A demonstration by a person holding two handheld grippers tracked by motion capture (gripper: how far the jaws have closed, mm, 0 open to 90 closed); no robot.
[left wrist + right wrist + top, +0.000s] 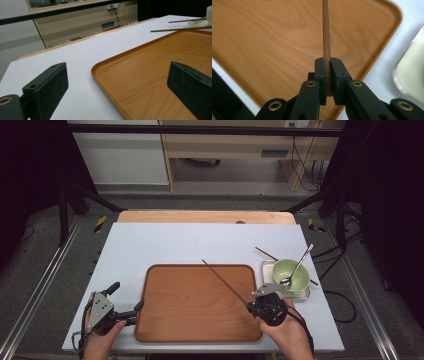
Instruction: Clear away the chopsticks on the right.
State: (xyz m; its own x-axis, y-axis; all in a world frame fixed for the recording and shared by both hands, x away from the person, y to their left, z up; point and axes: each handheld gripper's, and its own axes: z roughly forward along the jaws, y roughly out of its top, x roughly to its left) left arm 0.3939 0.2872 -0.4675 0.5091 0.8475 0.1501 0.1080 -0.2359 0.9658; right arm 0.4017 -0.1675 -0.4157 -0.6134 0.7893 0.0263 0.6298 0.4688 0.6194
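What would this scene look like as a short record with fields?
Surface: white table
Tray: brown wooden tray, nothing lying on it
Right gripper: shut on a chopstick, held over the tray
Left gripper: open, straddling the tray's left edge
Bowl: green bowl with a spoon in it, on a small metal tray
Second chopstick: behind the bowl
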